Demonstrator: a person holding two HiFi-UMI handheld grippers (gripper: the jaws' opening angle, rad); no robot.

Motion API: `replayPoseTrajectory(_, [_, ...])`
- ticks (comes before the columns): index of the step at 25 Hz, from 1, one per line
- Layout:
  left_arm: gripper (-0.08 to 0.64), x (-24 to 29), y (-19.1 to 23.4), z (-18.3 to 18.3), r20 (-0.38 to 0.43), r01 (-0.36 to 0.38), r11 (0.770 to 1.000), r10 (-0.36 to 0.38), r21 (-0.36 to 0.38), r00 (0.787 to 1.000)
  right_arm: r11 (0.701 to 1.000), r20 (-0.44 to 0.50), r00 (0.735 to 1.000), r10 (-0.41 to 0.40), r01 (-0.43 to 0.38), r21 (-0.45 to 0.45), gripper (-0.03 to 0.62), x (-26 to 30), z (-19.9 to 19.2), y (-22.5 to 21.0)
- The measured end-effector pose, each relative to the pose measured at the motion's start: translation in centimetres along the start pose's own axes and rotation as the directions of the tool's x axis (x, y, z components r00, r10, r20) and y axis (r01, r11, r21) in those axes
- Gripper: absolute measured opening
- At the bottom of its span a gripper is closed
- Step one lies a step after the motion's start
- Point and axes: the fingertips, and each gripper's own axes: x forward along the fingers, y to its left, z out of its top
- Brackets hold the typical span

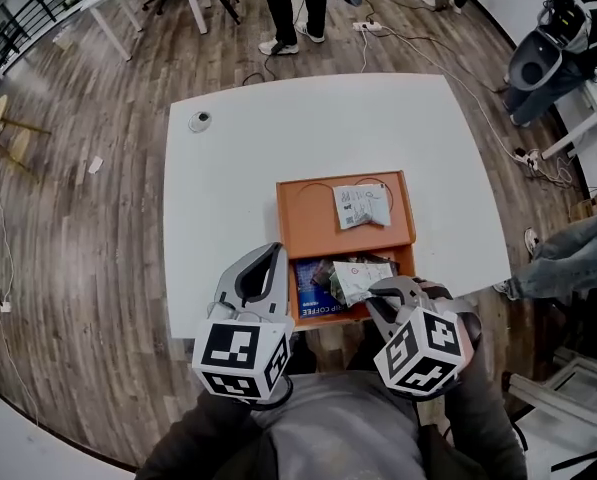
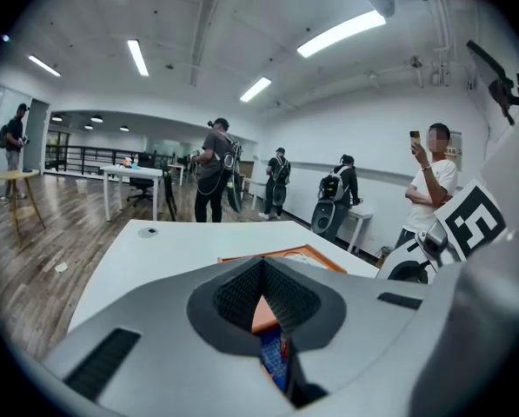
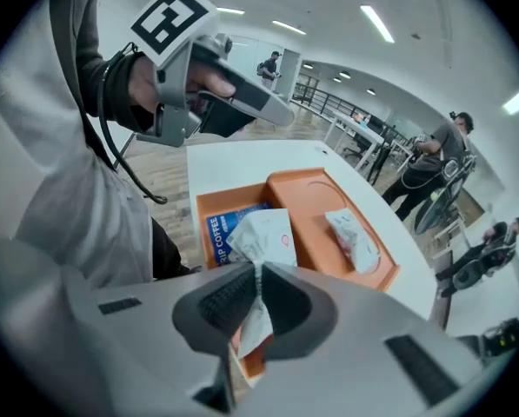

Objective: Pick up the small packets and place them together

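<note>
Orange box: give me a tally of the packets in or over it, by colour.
White packets: 2, the far packet and the held packet pinched in the right gripper
Blue drip coffee packet: 1
Total: 3 clearly seen; anything beneath them is hidden.

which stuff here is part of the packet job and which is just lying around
Part of the job:
- white packet, clamped in the right gripper
- second white packet, in the far half of the orange box
- blue coffee packet, in the near half

Just lying about:
- small round object on the white table
</note>
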Motion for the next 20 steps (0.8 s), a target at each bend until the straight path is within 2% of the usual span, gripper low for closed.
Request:
replayPoseTrajectory(4, [-0.003,-0.7,0.0,1.2,0.032,-0.004,1.0,0.004,0.005,0.999,0.999,0.046,0.998,-0.031,0.032,-0.019,0.031,-1.9,2.1,-0.8])
replayPoseTrajectory(11, [-0.003,-0.5,2.1,2.6,0.07,-0.035,0.999,0.036,-0.017,0.997,0.984,0.1,0.984,-0.148,0.157,-0.087,0.031,-2.8,6.8,-5.6])
replayPoseTrajectory(15, [-0.003,-0.4,3.6,3.1,0.071,-0.057,0.998,0.058,-0.026,0.996,0.971,0.084,0.976,-0.201,0.21,-0.112,0.031,-1.3,8.7,-8.4])
replayPoseTrajectory(20, [-0.003,-0.2,5.8,1.7,0.033,-0.1,0.992,0.103,-0.072,0.994,0.969,0.035,0.977,-0.209,0.212,-0.13,0.031,2.3,9.3,-10.1])
